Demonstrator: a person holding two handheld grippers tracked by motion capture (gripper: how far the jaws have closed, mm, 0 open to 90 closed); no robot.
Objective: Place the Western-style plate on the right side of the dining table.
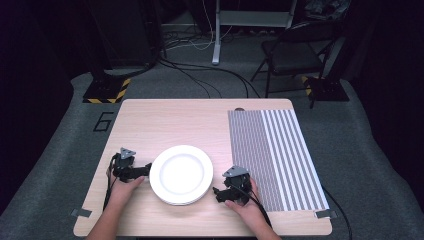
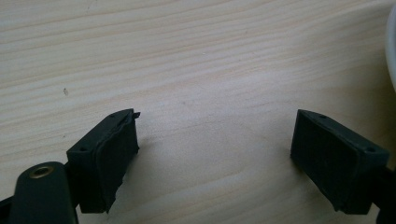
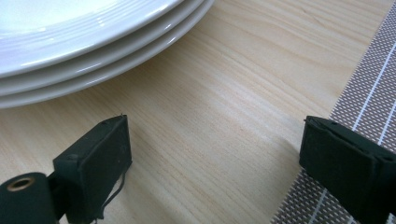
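A stack of three white plates [image 1: 181, 175] sits on the wooden table [image 1: 165, 120], near its front middle. My left gripper [image 1: 135, 170] rests just left of the stack. Its jaws are open over bare wood [image 2: 217, 133], and a sliver of plate rim [image 2: 392, 46] shows at the right edge of the left gripper view. My right gripper [image 1: 228, 186] is just right of the stack, between it and a striped placemat [image 1: 272, 157]. Its jaws also stand open [image 3: 215, 128] with nothing between them. The plates [image 3: 84, 42] lie ahead to its left, and the placemat [image 3: 369, 107] is beside its right jaw.
The grey and white striped placemat covers the right part of the table. A folding chair [image 1: 295, 50], cables and stand bases are on the floor beyond the far edge. Tape tabs mark the front corners of the table.
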